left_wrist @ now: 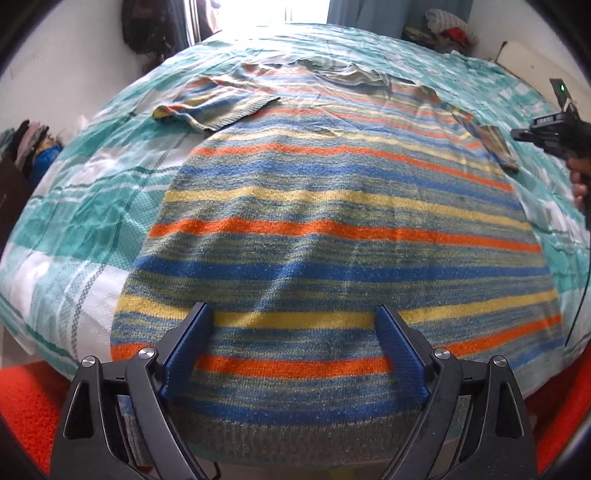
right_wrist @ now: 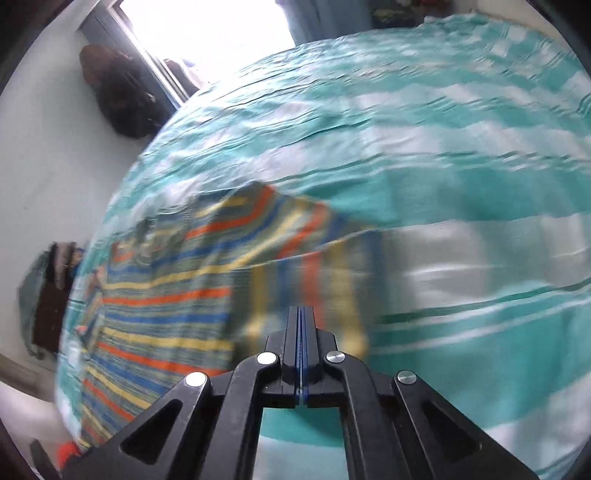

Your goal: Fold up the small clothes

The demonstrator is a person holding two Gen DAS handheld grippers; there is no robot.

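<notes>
A knitted sweater [left_wrist: 332, 221] with blue, yellow, orange and grey-green stripes lies flat on the bed, hem nearest me. Its left sleeve [left_wrist: 218, 107] is folded inward across the chest, and the right sleeve [left_wrist: 491, 142] lies short at the far right. My left gripper [left_wrist: 291, 310] hovers open and wide over the lower body of the sweater, with nothing between its blue pads. In the blurred right wrist view, my right gripper [right_wrist: 301, 308] is shut, pads pressed flat together with nothing seen between them. It is above the right sleeve [right_wrist: 332, 266] beside the sweater [right_wrist: 166, 295].
A teal-and-white checked sheet [left_wrist: 92, 206] covers the bed. Orange fabric [left_wrist: 26, 398] lies below the bed's near edge. Piled clothes [left_wrist: 29, 140] sit at the left and more [left_wrist: 447, 29] at the far right. A dark bag [right_wrist: 118, 99] hangs beside the bright window. A person's hand [left_wrist: 580, 173] shows at the right edge.
</notes>
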